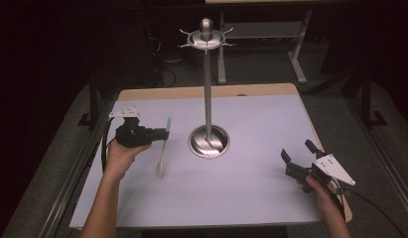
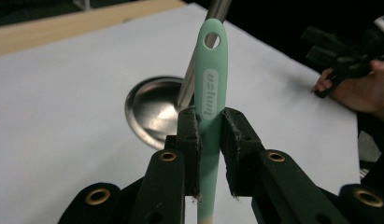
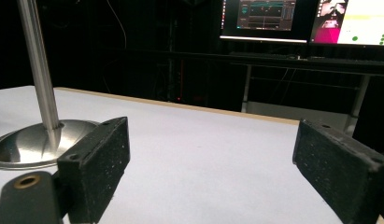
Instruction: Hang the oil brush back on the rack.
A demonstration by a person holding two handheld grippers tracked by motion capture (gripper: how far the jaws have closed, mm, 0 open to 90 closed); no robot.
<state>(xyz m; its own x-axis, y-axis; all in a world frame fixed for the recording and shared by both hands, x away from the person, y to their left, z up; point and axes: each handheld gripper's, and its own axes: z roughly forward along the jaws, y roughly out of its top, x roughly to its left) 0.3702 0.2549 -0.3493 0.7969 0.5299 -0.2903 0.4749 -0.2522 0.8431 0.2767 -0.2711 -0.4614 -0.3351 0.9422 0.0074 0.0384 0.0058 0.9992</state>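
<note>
A mint-green utensil (image 1: pixel 164 144) with a pale lower end hangs above the table's left half, my left gripper (image 1: pixel 161 133) shut on its handle. In the left gripper view the green handle (image 2: pixel 212 88) stands upright between the two pads, its hanging hole at the top. A tall steel stand (image 1: pixel 208 89) with a round base (image 1: pixel 209 141) and a ring of hooks (image 1: pixel 206 38) at its top rises at mid-table, right of the utensil. My right gripper (image 1: pixel 298 151) rests near the table's right edge, jaws wide apart with nothing between them (image 3: pixel 213 163).
The white table top (image 1: pixel 251 188) has a wooden strip (image 1: pixel 191 92) along its far edge. In the right gripper view, lit monitors (image 3: pixel 302 21) sit on a desk behind the table. Dark floor and desk legs lie beyond.
</note>
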